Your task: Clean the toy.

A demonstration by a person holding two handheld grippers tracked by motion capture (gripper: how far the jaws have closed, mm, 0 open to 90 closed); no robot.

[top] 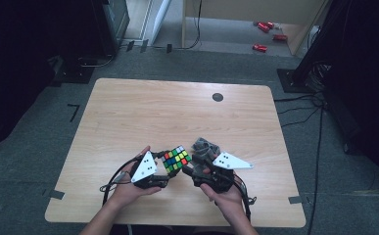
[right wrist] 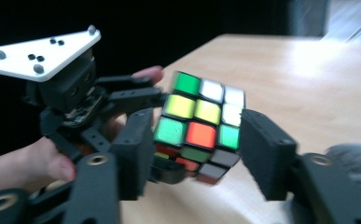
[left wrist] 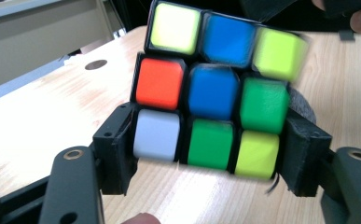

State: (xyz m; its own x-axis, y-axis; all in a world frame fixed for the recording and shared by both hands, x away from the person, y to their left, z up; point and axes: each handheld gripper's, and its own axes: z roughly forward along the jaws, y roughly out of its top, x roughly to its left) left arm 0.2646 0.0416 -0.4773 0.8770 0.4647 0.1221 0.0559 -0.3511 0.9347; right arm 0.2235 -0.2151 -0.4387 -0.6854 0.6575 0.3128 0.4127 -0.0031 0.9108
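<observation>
- Your left gripper clamps the puzzle cube by its bottom layer, lifted just above the table near its front edge
- Your right gripper brackets the cube's far side, jaws narrowed; a firm hold cannot be told
- Colours remain scrambled on every visible face; most of the twisting looks left to do

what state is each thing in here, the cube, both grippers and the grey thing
multicoloured scrambled puzzle cube: lifted off the table, held between both grippers
left gripper: jaws clamped on the cube's bottom row
right gripper: jaws flank the cube; contact unclear
grey crumpled object: lying on the wooden table
</observation>
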